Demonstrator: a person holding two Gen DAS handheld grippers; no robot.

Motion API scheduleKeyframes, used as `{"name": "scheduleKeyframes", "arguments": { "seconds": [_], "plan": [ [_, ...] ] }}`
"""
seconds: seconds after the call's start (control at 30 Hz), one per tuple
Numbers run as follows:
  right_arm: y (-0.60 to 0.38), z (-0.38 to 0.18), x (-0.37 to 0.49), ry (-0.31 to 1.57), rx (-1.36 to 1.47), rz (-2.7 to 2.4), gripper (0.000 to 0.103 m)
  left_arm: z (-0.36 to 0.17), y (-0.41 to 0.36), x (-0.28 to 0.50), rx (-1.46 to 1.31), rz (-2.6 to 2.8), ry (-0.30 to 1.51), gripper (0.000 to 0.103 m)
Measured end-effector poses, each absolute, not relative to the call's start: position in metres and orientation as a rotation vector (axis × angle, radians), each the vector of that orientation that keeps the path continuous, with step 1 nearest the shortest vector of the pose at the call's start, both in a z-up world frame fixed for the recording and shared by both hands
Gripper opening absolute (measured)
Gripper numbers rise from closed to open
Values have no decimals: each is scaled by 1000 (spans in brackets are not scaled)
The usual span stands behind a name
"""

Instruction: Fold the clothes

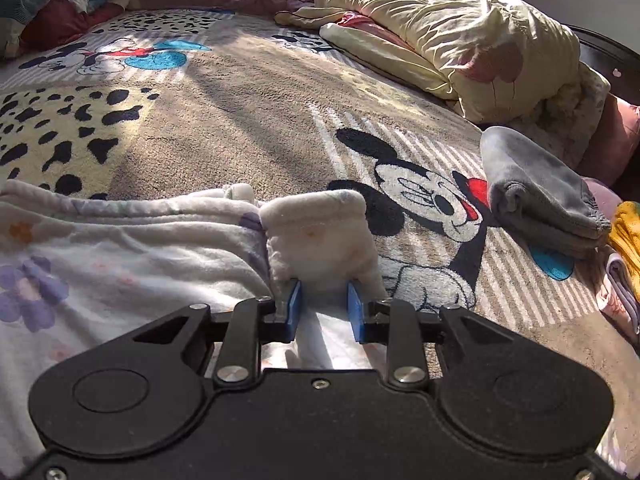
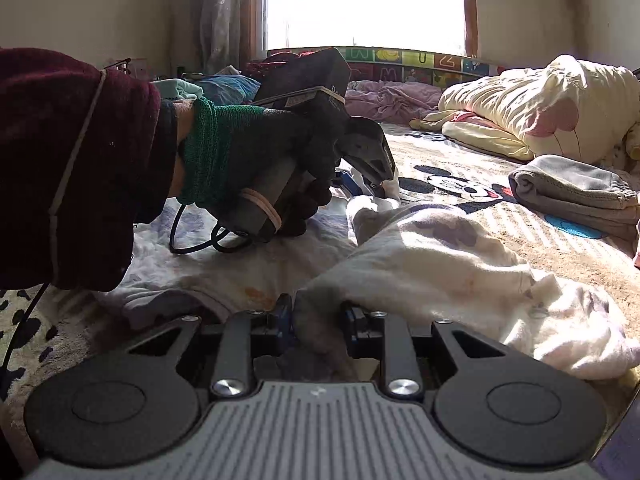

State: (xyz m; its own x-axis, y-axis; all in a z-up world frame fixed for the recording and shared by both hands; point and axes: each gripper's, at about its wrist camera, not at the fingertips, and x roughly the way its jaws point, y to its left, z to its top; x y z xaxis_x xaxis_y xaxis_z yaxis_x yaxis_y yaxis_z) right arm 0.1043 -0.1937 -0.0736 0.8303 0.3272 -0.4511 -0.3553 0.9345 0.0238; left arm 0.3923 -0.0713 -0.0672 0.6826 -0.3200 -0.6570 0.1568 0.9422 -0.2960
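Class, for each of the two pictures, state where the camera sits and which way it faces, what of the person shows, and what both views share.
Left wrist: on the left gripper, looking across the bed; fabric of the white floral garment sits between its blue fingers.
Right wrist: on the right gripper, facing the window; shows the gloved left hand and maroon sleeve.
Shared: the floral garment, folded grey garment, cream duvet.

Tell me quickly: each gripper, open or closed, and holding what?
Left gripper: partly open, white floral garment between its fingers.
Right gripper: closed on the same garment's fold.
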Motion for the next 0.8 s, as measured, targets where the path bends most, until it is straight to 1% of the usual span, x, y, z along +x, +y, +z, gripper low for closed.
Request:
{"name": "scheduleKeyframes", "arguments": {
  "seconds": [0.1, 0.2, 0.27, 0.33, 0.43, 0.57, 0.67, 0.8],
  "plan": [
    [-193, -72, 104, 462, -68, 361, 28, -51, -79, 390, -196, -299, 704, 27],
    [-192, -73, 102, 465, -68, 362, 28, -43, -89, 402, -188, -318, 683, 28],
    [-191, -73, 103, 464, -70, 363, 28, -50, -90, 417, -211, -288, 724, 28],
    [-191, -73, 103, 464, -73, 365, 28, -67, -86, 434, -235, -235, 818, 29],
    [-190, -74, 103, 467, -80, 368, 28, -71, -85, 440, -248, -237, 835, 30],
    [-189, -75, 102, 468, -85, 369, 28, -54, -86, 428, -258, -238, 790, 30],
    [-189, -75, 101, 467, -84, 369, 28, -61, -91, 424, -172, -218, 815, 31],
    [-188, -75, 101, 465, -91, 366, 28, -43, -93, 390, -127, -263, 732, 31]
  ]
}}
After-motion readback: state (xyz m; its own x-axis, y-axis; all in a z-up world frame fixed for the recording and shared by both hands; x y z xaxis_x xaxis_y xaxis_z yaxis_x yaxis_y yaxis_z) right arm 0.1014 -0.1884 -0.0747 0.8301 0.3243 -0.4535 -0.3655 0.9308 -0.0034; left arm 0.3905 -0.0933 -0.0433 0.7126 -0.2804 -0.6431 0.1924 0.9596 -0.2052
